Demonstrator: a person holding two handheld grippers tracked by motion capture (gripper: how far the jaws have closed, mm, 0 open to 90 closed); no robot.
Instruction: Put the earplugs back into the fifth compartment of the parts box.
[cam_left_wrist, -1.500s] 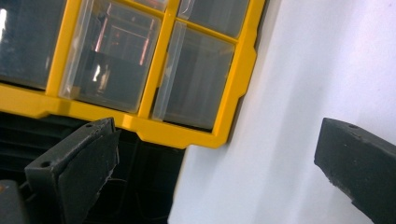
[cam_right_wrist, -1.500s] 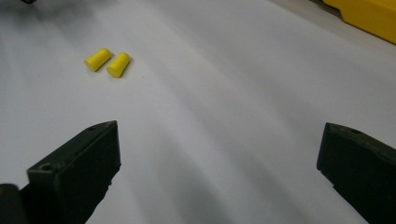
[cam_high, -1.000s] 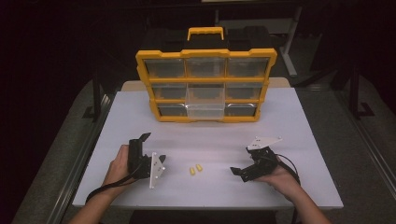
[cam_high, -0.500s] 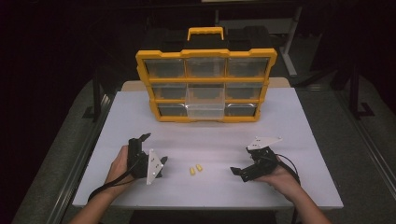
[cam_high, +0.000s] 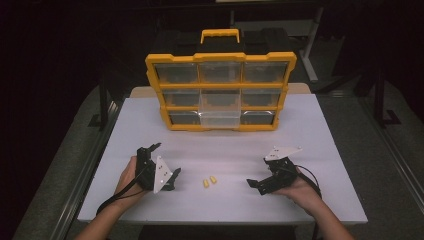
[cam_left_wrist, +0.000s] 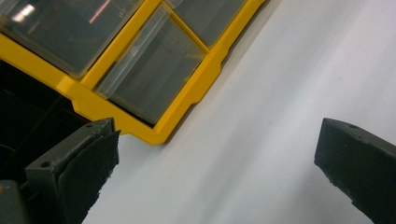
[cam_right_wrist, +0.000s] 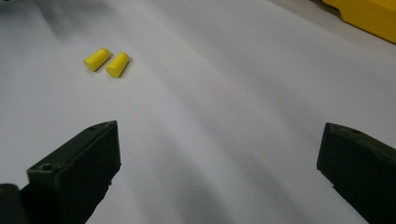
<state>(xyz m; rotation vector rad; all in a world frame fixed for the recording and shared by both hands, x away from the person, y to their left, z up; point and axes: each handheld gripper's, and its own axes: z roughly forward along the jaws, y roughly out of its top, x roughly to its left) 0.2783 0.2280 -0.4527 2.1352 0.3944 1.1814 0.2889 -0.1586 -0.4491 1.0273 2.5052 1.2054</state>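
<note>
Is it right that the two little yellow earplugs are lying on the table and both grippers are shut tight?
Not quite. The two earplugs do lie on the table, but the left gripper and right gripper are both open, jaws wide apart, as each gripper view shows.

White tabletop, yellow drawer organizer standing at its far edge, two yellow earplugs lying side by side near the front

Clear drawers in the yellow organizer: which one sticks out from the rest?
The bottom-row middle clear plastic drawer of the yellow organizer case. It juts forward past the frame toward the person, while the other drawers sit flush.
</note>
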